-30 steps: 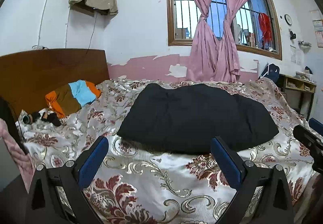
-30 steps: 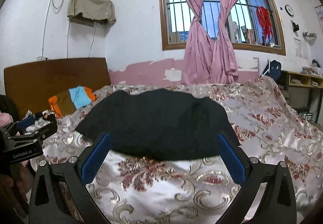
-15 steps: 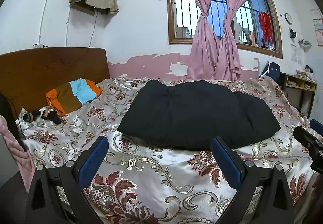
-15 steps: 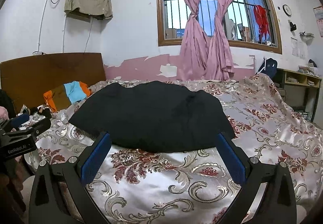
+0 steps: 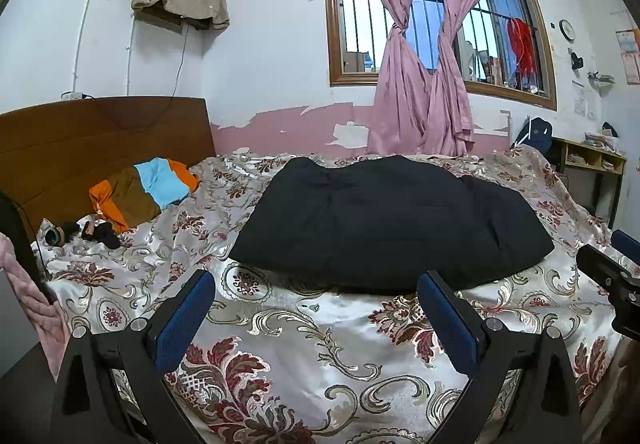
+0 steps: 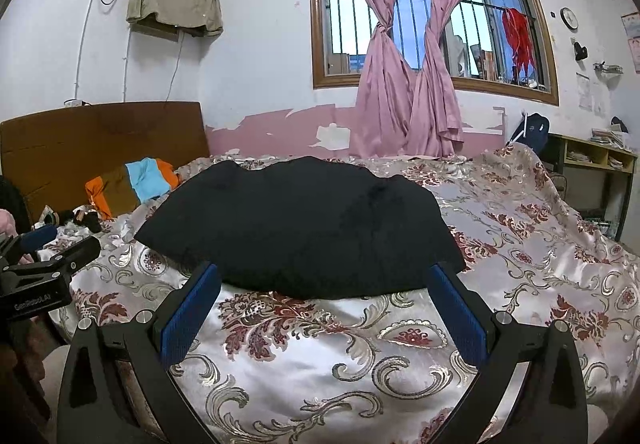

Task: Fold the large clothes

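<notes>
A large black garment lies folded in a flat rectangle on the floral bedspread; it also shows in the right wrist view. My left gripper is open and empty, held above the bedspread just short of the garment's near edge. My right gripper is open and empty, also just short of the near edge. Each gripper shows at the other view's side, the right gripper and the left gripper.
An orange, brown and blue folded cloth lies by the wooden headboard with small dark items beside it. A pink cloth hangs at the left. A window with pink curtains and a shelf desk stand behind the bed.
Both grippers have drawn back and lifted slightly from the garment, so it sits a little farther and flatter in both views. Both stay open.
</notes>
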